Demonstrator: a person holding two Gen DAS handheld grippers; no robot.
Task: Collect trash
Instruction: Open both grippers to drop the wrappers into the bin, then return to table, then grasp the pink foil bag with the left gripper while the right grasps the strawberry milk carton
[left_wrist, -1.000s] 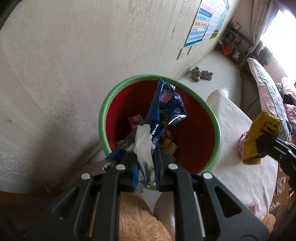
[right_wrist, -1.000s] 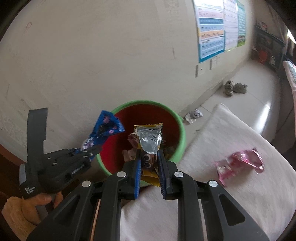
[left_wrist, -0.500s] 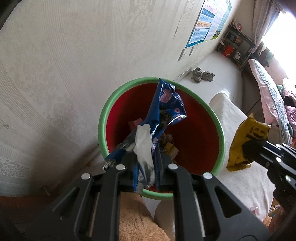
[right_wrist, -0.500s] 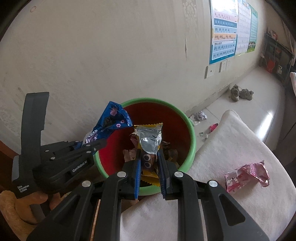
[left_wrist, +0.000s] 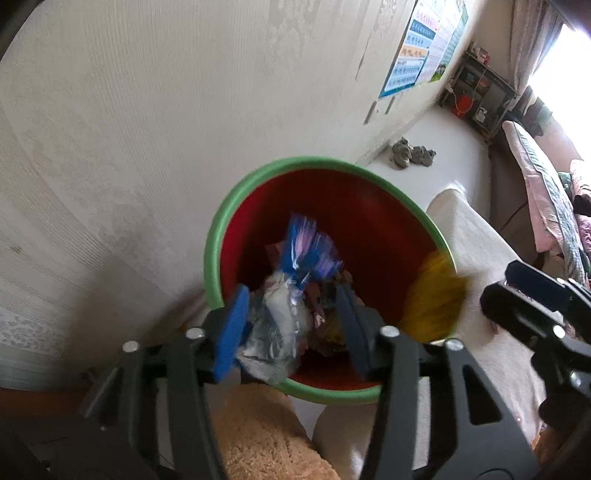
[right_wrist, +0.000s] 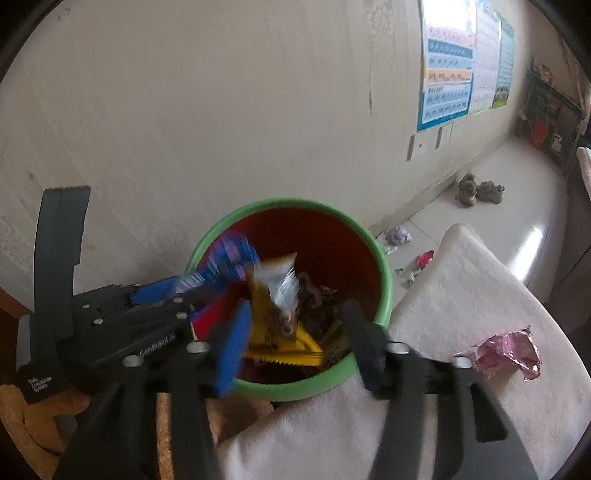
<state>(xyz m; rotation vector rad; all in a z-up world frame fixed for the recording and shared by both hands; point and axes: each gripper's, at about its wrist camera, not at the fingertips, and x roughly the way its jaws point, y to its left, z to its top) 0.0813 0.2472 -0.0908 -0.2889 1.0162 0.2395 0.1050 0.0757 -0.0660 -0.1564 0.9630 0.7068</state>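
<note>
You've just opened both jaws over the red bin (left_wrist: 373, 221): left gripper (left_wrist: 291, 325) released the blue wrapper (left_wrist: 306, 251), right gripper (right_wrist: 295, 339) released the yellow wrapper (right_wrist: 275, 295). Both dropping in, blurred. Pink wrapper (right_wrist: 502, 352) left on the white cushion (right_wrist: 461, 295).

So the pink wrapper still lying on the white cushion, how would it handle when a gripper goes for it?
The pink wrapper looks crumpled and shiny like foil film, so it is probably floppy and very light. It would likely flatten between the pads rather than resist. Its glossy surface may be a little slippery, and a push would probably slide it across the white cushion rather than roll it.
</note>
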